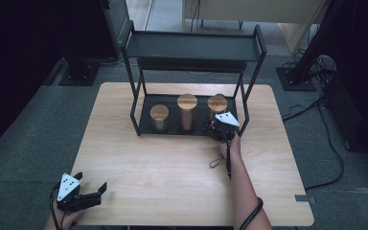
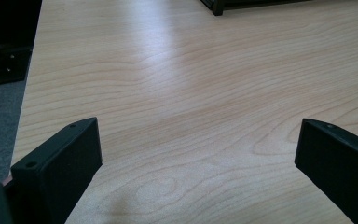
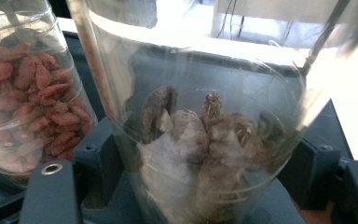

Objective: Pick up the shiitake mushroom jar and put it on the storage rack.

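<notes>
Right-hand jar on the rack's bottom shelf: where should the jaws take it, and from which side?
Grip the right jar on its lower glass wall, coming from the open front of the rack. The right gripper already has its jaws either side there. The wall is round and upright; the red-berry jar stands close beside it, and the wooden lid gives less purchase.

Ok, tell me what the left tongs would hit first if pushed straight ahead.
Likely nothing soon: the left tongs stand open over bare table. Farther on lies the black rack's foot, though it sits slightly off that line.
</notes>
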`<state>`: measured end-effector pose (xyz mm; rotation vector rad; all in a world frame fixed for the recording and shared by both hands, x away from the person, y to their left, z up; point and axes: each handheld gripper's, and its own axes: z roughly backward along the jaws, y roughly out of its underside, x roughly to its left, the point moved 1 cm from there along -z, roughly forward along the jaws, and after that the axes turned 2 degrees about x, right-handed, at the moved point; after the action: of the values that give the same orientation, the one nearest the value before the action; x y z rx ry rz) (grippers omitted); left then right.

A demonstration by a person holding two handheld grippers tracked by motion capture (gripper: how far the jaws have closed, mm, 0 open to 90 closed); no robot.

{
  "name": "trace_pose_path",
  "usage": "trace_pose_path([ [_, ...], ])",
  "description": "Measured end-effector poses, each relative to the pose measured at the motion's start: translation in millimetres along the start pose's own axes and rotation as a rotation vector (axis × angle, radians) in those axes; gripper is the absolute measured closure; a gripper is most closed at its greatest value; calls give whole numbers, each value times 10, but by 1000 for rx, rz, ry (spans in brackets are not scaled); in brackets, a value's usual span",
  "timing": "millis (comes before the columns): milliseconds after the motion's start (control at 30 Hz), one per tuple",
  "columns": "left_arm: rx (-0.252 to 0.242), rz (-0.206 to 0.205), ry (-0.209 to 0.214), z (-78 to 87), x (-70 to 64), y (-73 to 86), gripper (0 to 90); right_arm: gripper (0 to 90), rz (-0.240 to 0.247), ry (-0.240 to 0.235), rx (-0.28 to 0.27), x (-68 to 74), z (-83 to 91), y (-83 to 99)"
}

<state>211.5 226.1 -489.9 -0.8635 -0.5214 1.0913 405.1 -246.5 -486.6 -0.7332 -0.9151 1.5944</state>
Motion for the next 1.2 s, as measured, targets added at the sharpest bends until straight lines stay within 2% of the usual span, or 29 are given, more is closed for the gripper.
trace_pose_path([
  [33, 0, 0, 0, 1, 1, 0, 6, 224, 12, -2, 14, -2, -9, 16],
  [100, -5, 0, 1, 5, 3, 2, 6, 168, 34, -35, 27, -8, -13, 69],
  [200, -6, 5, 3, 5, 6, 2, 6, 46, 9, -91, 25, -29, 40, 88],
  [300, -7, 4, 6, 4, 7, 1, 6, 11, 17, -107, 47, -33, 83, 129],
  [433, -7, -3, 4, 5, 1, 2, 6, 0, 37, -130, 27, -22, 187, 185],
  [667, -4, -3, 5, 4, 2, 2, 6, 0, 68, -174, 39, 3, 349, 284],
  [1200, 0, -12, 5, -2, -9, 1, 6, 0, 113, -174, 3, 24, 643, 449],
])
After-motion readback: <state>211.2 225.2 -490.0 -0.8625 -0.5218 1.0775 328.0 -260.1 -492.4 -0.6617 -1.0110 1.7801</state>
